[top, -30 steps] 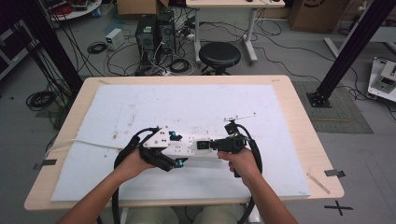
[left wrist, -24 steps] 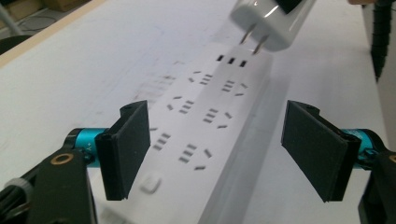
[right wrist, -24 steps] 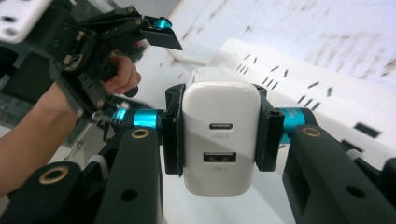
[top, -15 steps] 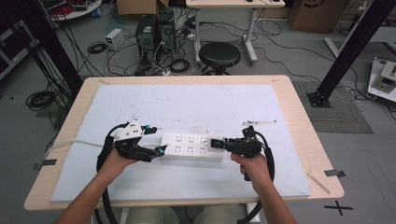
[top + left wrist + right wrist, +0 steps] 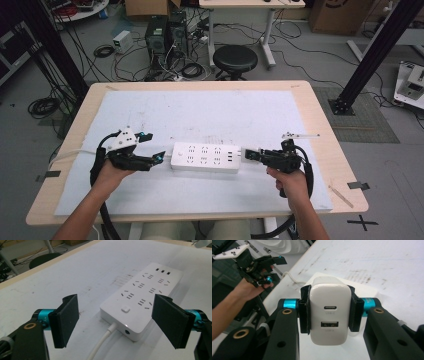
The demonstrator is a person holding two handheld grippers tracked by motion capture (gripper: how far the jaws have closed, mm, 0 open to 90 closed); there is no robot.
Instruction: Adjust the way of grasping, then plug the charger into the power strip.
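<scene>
Charger held just off the right end of the power strip, strip lying crosswise between the two hands.

On the bench [image 5: 320, 105] the white power strip [image 5: 205, 157] lies flat with its long axis running left to right, sockets up; its cord [image 5: 103, 343] leaves the left end, toward the left gripper [image 5: 150, 150], and its row of USB ports sits at the right end. The right gripper [image 5: 251, 155] is the nearer one for plugging in: its fingers [image 5: 304, 312] are clamped on the sides of a white USB wall charger [image 5: 329, 312], which hangs at the strip's right end, port face toward the hand and so, I'd judge, prongs toward the strip. The left gripper's fingers [image 5: 66, 320] have just been opening and stand apart with nothing between them, just off the cord end.
</scene>
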